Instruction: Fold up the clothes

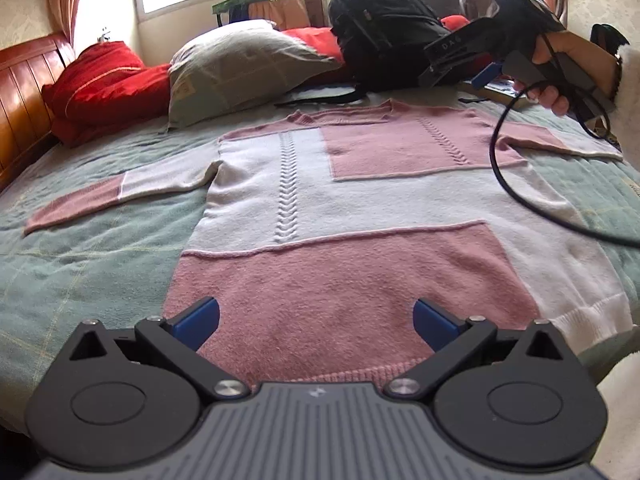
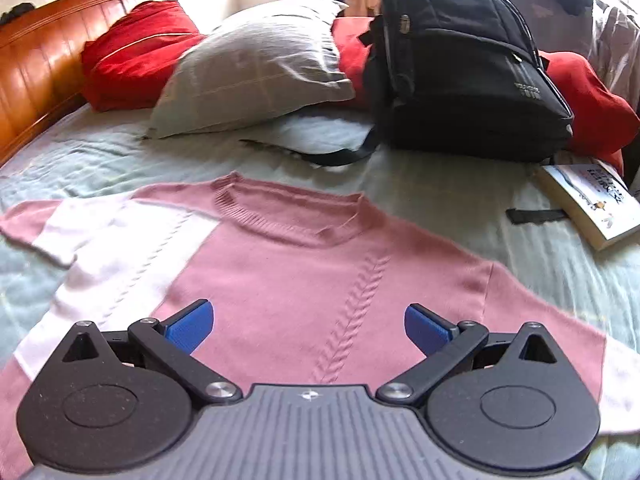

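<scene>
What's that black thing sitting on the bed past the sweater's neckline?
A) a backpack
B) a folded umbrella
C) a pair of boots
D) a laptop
A: beyond the collar of the pink and white sweater a black backpack with zips and a strap rests against the grey pillow and red bedding.

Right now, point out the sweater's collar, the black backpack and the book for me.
Sweater collar [image 2: 288, 216]: right wrist view, on the ribbed pink neckband.
Black backpack [image 2: 460, 64]: right wrist view, on its front panel.
Book [image 2: 592, 204]: right wrist view, on the white cover, lying on the bed right of the sweater.
</scene>
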Tool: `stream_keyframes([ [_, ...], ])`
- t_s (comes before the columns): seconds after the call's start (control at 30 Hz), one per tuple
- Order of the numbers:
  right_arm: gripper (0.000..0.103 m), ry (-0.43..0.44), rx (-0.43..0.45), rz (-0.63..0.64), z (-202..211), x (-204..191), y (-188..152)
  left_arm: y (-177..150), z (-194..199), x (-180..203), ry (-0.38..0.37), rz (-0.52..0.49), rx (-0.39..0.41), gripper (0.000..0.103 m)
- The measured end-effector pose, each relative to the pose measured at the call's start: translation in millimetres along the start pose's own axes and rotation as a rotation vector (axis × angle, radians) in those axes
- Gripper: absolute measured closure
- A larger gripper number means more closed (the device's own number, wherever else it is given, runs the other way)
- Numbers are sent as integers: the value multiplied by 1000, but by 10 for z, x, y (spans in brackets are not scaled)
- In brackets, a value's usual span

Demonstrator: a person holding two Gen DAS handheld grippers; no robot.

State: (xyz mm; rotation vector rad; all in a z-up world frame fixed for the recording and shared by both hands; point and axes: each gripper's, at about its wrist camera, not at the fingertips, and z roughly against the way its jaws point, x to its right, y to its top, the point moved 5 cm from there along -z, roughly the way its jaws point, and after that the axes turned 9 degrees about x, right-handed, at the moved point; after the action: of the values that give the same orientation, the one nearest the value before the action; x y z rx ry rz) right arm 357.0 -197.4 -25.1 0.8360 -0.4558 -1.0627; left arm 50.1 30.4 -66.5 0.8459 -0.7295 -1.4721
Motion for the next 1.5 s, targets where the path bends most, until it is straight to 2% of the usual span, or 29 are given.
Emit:
stream_keyframes([
  [0.17, 0, 40, -18, 11, 167, -170, -315, -18, 127, 40, -17, 19, 31, 1],
  [0.3, 0, 66, -48, 13, 217, -289, -693, -41, 198, 75, -31, 15, 51, 1],
  [0.4, 0, 84, -41, 61, 270, -394, -1014, -57, 203, 82, -35, 9, 59, 1],
  [0.63, 0, 98, 35, 236, 570, -520, -1709, -71, 18, 51, -39, -21, 47, 1],
  [0.77, 0, 119, 43, 212, 817, -460, -1937, -52, -219, 34, -28, -22, 28, 1],
  [0.87, 0, 137, 28, 223, 972, -435, -2043, -115, -413, 52, -31, -22, -6, 1],
  [1.0, 0, 190, -3, 253, 1088, -514, -2026, -325, -568, 39, -25, 1, -85, 1],
  [1.1, 0, 221, 14, 259, 1073, -695, -1899, -336, -452, 4, -12, 30, -90, 1],
  [1.27, 0, 225, 10, 260, 871, -1017, -1741, -308, -218, -27, 54, 2, -65, 1],
  [1.4, 0, 233, -49, 280, 721, -1177, -1859, -355, -130, -70, 64, 56, -63, 1],
  [1.5, 0, 228, -88, 340, 816, -1171, -2013, -410, -93, -58, 63, 58, -68, 1],
])
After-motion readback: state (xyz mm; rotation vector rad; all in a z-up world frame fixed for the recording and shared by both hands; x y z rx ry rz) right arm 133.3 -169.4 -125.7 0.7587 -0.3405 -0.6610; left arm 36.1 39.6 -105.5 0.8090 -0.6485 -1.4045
